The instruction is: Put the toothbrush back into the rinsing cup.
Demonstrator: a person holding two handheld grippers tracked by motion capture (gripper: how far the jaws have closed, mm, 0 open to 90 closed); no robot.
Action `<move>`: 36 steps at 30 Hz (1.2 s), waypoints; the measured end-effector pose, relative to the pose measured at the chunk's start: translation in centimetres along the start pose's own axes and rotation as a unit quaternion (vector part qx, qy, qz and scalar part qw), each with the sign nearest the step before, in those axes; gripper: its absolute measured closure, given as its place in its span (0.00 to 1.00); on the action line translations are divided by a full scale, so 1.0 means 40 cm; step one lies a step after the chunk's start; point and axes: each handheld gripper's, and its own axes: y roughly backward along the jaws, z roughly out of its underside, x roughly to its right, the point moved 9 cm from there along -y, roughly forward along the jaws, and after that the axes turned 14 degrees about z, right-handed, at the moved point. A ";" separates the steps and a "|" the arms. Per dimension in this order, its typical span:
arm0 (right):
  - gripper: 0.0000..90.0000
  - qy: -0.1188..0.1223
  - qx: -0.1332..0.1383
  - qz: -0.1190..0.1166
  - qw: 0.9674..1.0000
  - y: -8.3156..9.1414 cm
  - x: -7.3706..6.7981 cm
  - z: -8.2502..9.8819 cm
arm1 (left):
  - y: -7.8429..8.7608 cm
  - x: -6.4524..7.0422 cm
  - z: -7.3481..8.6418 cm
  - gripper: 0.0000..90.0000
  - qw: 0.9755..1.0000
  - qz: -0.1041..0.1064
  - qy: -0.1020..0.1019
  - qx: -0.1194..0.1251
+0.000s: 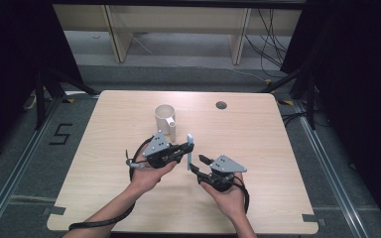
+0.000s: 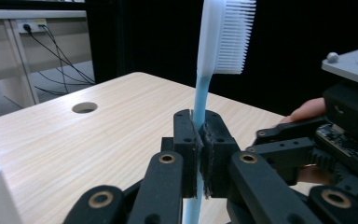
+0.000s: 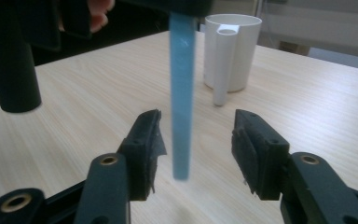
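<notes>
One smooth blue toothbrush [image 2: 200,100] pinched by left gripper [image 2: 199,140].

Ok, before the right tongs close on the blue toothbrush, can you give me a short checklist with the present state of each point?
1. Left tongs hold the toothbrush firmly: ok, shut on the handle.
2. Toothbrush upright, bristles on top: ok.
3. Right tongs open wide enough: ok, the handle hangs in the gap between the jaws.
4. Handle centred in that gap: not ok, it sits nearer one jaw.
5. Handle end free of the table: ok in the right gripper view, it hangs above the wood.
6. White cup out of the way: ok, it stands behind, apart from both tongs.
</notes>
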 end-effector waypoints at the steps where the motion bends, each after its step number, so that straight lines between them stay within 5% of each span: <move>1: 0.56 -0.007 -0.001 -0.004 1.000 0.001 0.000 0.002 | 0.004 -0.003 -0.001 0.95 1.000 -0.002 0.001 0.000; 2: 0.55 -0.008 -0.006 0.012 1.000 0.004 0.009 0.006 | 0.007 -0.006 -0.001 0.95 1.000 -0.003 -0.001 0.000; 8: 0.50 -0.022 -0.020 0.027 0.999 0.016 0.035 0.029 | 0.026 -0.025 -0.007 0.95 1.000 -0.014 -0.001 0.005; 24: 0.41 -0.033 -0.006 0.071 0.997 0.047 0.102 0.061 | 0.073 -0.063 -0.027 0.95 0.999 -0.041 -0.005 0.016; 29: 0.41 -0.057 -0.013 0.076 0.995 0.063 0.114 0.082 | 0.081 -0.071 -0.033 0.95 0.999 -0.048 -0.005 0.023; 36: 0.41 -0.060 -0.009 0.077 0.995 0.073 0.128 0.086 | 0.081 -0.076 -0.048 0.95 0.998 -0.051 -0.009 0.028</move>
